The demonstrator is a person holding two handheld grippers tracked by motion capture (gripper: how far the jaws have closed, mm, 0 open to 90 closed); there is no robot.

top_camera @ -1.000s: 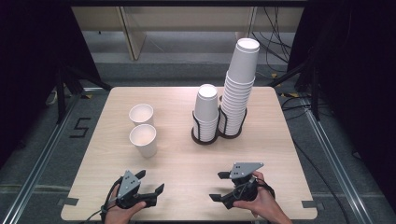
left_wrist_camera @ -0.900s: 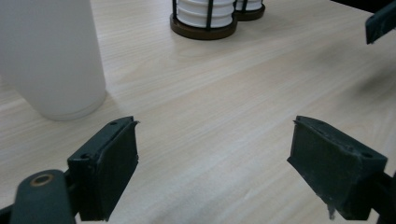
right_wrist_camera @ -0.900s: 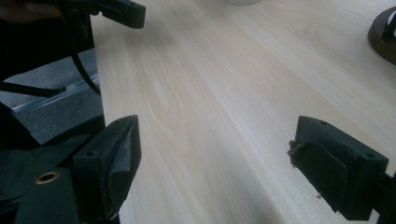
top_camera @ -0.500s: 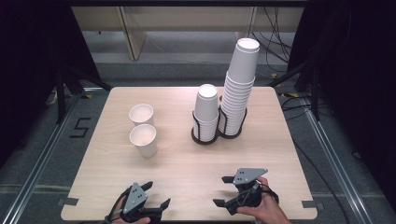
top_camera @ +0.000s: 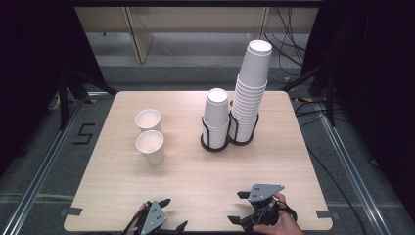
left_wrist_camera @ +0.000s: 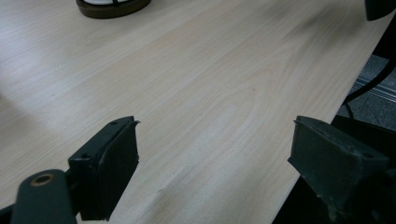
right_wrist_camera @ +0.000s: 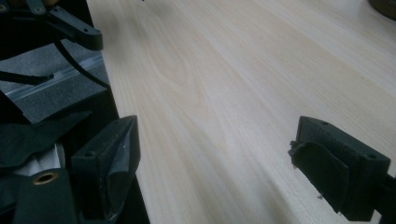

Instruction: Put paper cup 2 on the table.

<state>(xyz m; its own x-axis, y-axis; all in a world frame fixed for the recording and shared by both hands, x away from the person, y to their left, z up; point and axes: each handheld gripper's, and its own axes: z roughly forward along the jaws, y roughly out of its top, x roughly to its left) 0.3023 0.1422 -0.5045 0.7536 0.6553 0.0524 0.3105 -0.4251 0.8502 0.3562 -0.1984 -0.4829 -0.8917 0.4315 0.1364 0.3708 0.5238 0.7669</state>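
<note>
Left gripper (top_camera: pixel 172 215) and right gripper (top_camera: pixel 238 207) rest low at the table's (top_camera: pixel 195 166) near edge. Both stand released, jaws apart, grasping nothing.

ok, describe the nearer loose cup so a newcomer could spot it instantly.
On the wooden table, look at the left half, away from the two black wire holders of stacked cups. Two single white paper cups stand there upright, mouths up. It is the front cup, closer to the person than its twin.

Both grippers, the left gripper (top_camera: pixel 164 226) and the right gripper (top_camera: pixel 243 207), are showing black jaws, each wearing a grey three-cornered plate.
</note>
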